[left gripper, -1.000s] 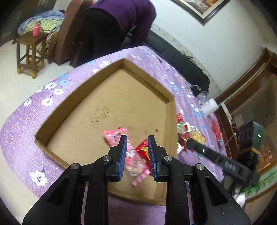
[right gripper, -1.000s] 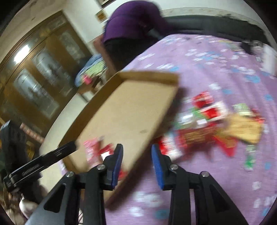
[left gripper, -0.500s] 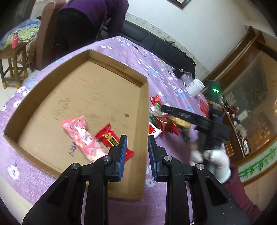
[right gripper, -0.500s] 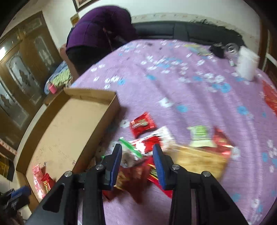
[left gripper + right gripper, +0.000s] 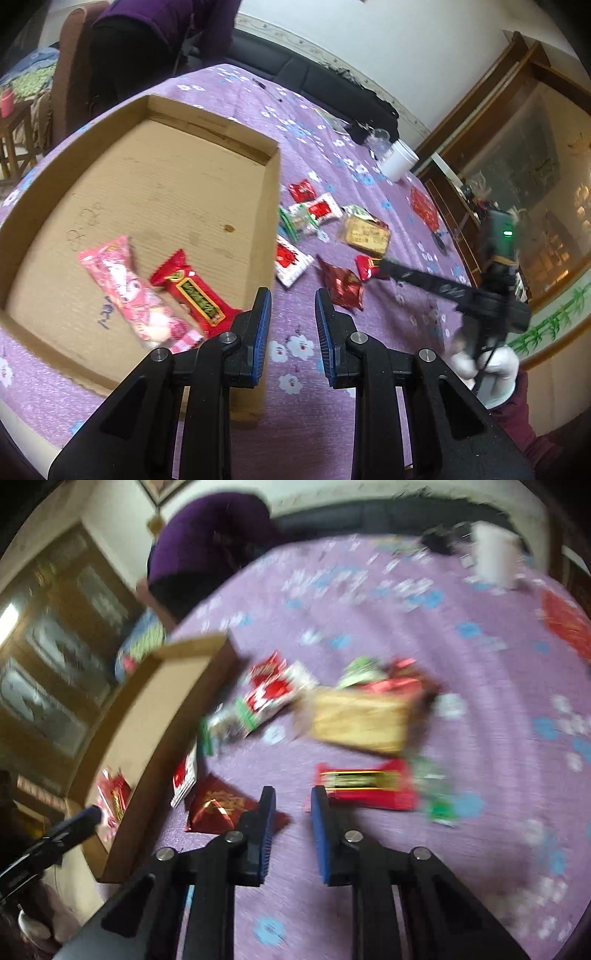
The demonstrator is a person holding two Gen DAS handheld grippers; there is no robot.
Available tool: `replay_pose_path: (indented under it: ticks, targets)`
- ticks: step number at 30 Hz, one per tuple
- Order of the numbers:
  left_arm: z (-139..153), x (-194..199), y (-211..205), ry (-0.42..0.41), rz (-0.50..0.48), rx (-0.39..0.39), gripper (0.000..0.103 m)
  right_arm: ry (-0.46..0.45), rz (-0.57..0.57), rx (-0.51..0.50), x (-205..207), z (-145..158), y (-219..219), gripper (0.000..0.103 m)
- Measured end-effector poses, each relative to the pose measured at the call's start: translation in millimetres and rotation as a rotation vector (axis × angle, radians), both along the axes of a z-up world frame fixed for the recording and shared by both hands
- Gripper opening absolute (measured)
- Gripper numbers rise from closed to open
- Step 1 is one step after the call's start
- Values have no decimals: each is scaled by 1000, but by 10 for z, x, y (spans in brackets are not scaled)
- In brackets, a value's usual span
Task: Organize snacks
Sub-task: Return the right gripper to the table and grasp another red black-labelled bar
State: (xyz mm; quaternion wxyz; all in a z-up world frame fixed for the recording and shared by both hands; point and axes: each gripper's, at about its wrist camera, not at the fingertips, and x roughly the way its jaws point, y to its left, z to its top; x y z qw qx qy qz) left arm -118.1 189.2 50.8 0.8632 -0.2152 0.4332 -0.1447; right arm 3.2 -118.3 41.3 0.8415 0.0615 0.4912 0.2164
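My box (image 5: 162, 192) is plain brown card, and in it lie a pink wrapper (image 5: 129, 291) with pale print and a red bar (image 5: 192, 291) with a gold-edged label. The cloth (image 5: 295, 424) under it is purple with white and blue flowers. Beside the box are red-and-white packets (image 5: 321, 210), a tan pack (image 5: 365, 232) and a shiny dark-red pouch (image 5: 341, 286). Near the cloth's far edge stands a white cup (image 5: 399, 162). My pads (image 5: 263, 332) are blue.

A purple flowered cloth (image 5: 236, 96) covers the surface. At its far right stands 1 white cup (image 5: 398, 161). A black sofa (image 5: 303, 75) lines the far wall, where a person in purple (image 5: 166, 22) bends over.
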Motion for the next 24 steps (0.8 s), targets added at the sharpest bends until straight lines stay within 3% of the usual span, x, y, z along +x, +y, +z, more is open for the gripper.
replay_pose_path:
  ticks: [1, 2, 7, 11, 16, 19, 22, 24]
  targets:
    - [2, 8, -39, -1, -10, 2, 23, -34, -35, -3, -45, 57, -121, 50]
    - [1, 17, -78, -2, -21, 3, 23, -62, -63, -10, -69, 97, -221, 54]
    - [-36, 29, -267, 13, -60, 17, 23, -62, -133, -15, 19, 17, -499, 55]
    - [-33, 25, -400, 18, -86, 37, 23, -28, -132, -1, 156, -114, -414, 55]
    - [-40, 28, -570, 22, -123, 57, 23, -69, -169, 3, 299, -157, -255, 62]
    - [-39, 17, -657, 25, -144, 66, 23, -80, -150, -91, 389, -235, -126, 62]
    - [-30, -3, -705, 18, -166, 72, 23, -64, -94, -154, 337, -261, -60, 49]
    - [-40, 10, -732, 16, -176, 69, 23, -61, -43, -187, 225, -248, -47, 47]
